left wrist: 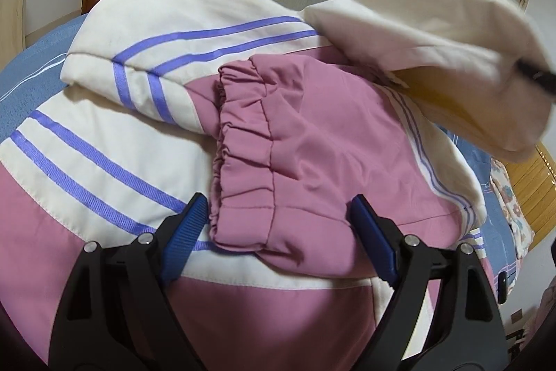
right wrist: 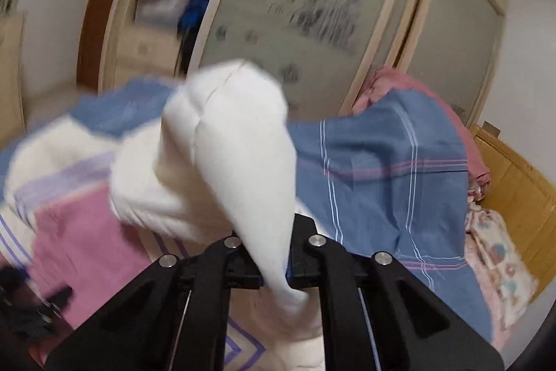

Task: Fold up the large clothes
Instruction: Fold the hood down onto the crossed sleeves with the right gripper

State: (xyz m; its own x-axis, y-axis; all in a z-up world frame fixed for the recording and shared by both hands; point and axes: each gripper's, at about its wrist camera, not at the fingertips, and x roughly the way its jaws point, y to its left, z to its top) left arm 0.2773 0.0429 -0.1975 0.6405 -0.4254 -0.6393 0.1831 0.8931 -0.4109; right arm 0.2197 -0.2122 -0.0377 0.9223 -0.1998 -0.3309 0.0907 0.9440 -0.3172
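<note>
Pink-and-cream jacket [left wrist: 312, 141], purple-striped, hood [right wrist: 226, 141] lifted.

Left black gripper [left wrist: 276, 207]: blue-padded fingers [left wrist: 186, 225] spread wide, angled down, gripping nothing. Right black gripper [right wrist: 276, 280]: fingers pinched together on cream fabric fold [right wrist: 243, 162].

2 close wrist views; shared jacket [left wrist: 312, 145]
</note>
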